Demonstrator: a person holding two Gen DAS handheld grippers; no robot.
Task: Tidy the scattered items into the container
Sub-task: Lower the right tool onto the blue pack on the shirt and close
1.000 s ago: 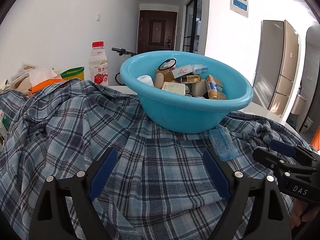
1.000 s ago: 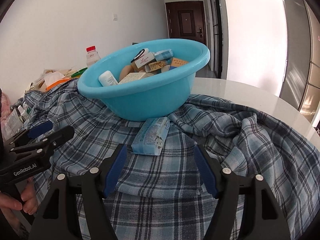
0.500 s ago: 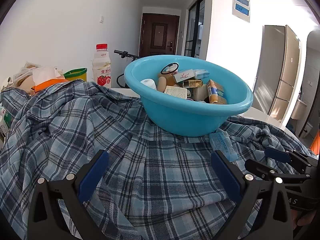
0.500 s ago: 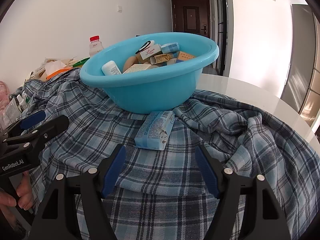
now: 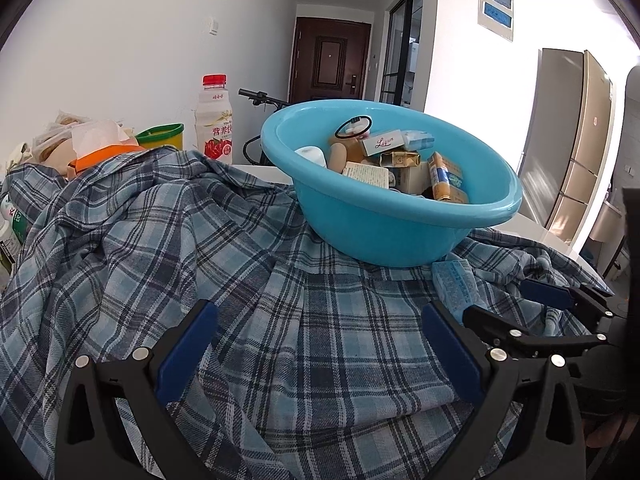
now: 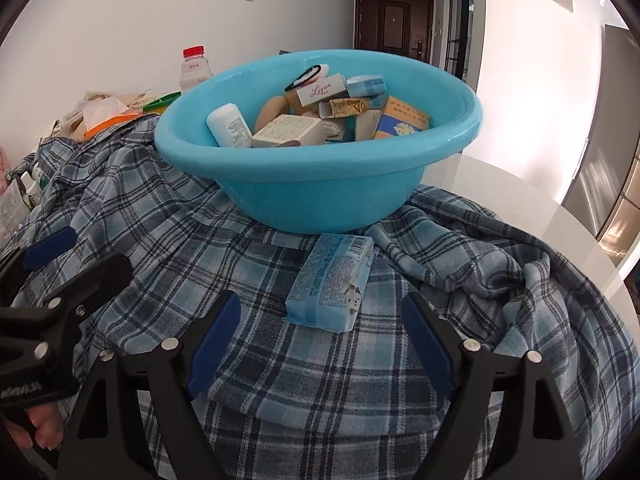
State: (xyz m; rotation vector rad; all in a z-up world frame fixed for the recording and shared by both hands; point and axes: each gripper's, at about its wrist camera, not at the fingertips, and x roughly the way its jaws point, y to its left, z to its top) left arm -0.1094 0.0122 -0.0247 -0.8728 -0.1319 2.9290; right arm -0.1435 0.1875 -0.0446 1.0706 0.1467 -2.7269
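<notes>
A blue basin (image 6: 320, 184) (image 5: 384, 232) filled with several boxes and small bottles rests on a blue plaid shirt (image 6: 200, 256) (image 5: 200, 248). A light-blue tissue pack (image 6: 332, 280) (image 5: 456, 284) lies on the shirt just in front of the basin. My right gripper (image 6: 320, 320) hovers just short of the pack; its jaws are opening and nothing is between them. My left gripper (image 5: 320, 324) is open wide over bare shirt fabric, left of the pack. Each gripper shows at the edge of the other's view.
A red-capped drink bottle (image 5: 214, 120), a green-rimmed tub (image 5: 160, 134) and an orange tissue holder (image 5: 104, 152) stand behind the shirt on the left. The white round table (image 6: 520, 192) shows bare at the right. A refrigerator (image 5: 572, 140) stands beyond.
My right gripper moved closer to the tissue pack and its jaws widened. My left gripper's jaws opened wider while the hand stayed put.
</notes>
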